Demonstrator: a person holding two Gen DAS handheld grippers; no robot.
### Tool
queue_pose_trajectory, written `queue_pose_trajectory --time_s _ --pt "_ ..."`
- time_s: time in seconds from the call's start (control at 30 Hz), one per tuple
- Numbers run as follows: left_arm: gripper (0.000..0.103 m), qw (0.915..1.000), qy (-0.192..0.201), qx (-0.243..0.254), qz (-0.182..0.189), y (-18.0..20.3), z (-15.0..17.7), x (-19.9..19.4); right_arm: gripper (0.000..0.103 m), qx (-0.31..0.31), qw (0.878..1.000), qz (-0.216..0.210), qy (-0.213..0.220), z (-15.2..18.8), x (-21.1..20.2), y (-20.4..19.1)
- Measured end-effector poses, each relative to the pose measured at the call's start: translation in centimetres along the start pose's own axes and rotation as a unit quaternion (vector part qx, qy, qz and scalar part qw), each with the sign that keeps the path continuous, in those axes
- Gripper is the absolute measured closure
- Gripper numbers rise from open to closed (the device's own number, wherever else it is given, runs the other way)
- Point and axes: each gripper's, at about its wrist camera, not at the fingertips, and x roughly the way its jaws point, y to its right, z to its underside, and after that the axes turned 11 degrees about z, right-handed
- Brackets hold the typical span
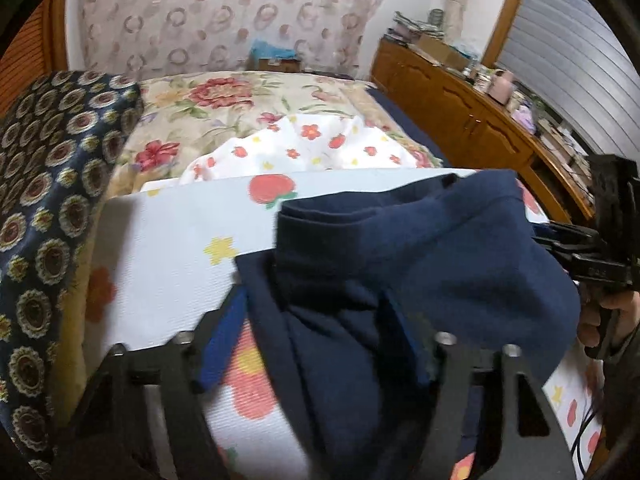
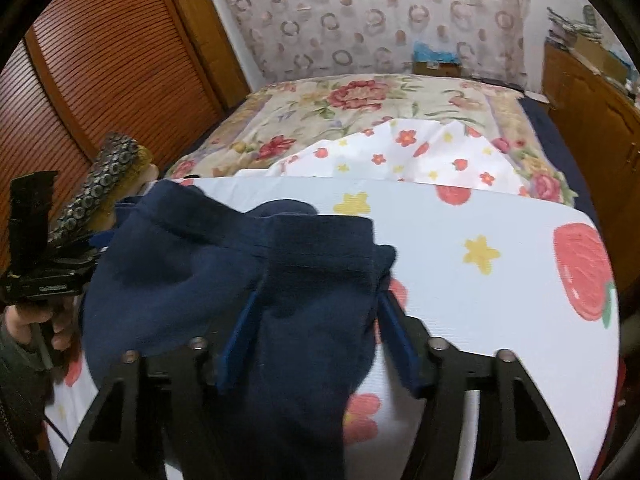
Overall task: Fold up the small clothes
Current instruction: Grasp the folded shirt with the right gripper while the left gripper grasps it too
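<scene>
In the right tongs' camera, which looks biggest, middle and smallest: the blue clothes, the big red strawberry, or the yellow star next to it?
Largest to smallest as they look:
1. Blue clothes, though they are nearest the camera, which swells them.
2. Red strawberry.
3. Yellow star.

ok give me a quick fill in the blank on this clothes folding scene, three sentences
1. The garment draped over both grippers is dark ____ in colour.
2. The white cloth under it is printed with strawberries, flowers and yellow ____.
3. In the right wrist view, the louvred wooden doors stand on the ____ side of the bed.

Missing words: blue; stars; left
</scene>
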Motion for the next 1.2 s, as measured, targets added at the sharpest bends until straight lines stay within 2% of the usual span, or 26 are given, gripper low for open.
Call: queue_pose_trajectory --time_s 0.03,0.07,0.1,0.13,0.2,0.47,0.67,0.97,1.2 --pt "0.050 1.0000 0.001 0.003 0.000 -0.1 -0.1 0.0 0.061 -0.002 1.000 -0.008 0.000 0.0 0.3 0.1" --pt "0.055 1.0000 0.002 0.007 0.001 0.0 -0.2 -0.2 0.063 -0.003 1.000 -0.017 -0.001 0.1 0.5 0.2" --pt "0.069 0.9999 0.005 0.009 -0.001 0.0 -0.3 -0.4 0.076 -0.005 1.000 -0.024 0.001 0.2 0.5 0.3" --pt "0.084 0.9999 0.007 0.011 -0.002 -0.1 -0.5 -0.6 0.082 -0.006 0.999 -0.037 0.000 0.2 0.6 0.4" --pt "0.090 0.9997 0.021 0.011 0.009 0.0 -0.6 -1.9 0.086 -0.012 0.999 -0.043 0.006 0.3 0.5 0.4" --pt "0.092 0.9953 0.084 0.047 0.010 3.2 -0.4 -8.1 0.088 -0.026 0.994 -0.032 0.102 0.1 -4.6 -0.1" --pt "0.092 0.9900 0.127 0.060 0.002 4.4 0.0 -12.3 0.089 -0.045 0.987 -0.032 0.150 -0.6 -7.7 -1.1" --pt "0.092 0.9825 0.177 0.053 -0.020 3.1 0.8 -17.7 0.089 -0.094 0.976 -0.046 0.189 -2.6 -9.8 -3.9" --pt "0.092 0.9727 0.227 0.014 -0.044 -0.5 2.7 -22.7 0.089 -0.163 0.962 -0.069 0.210 -6.4 -9.4 -8.2"
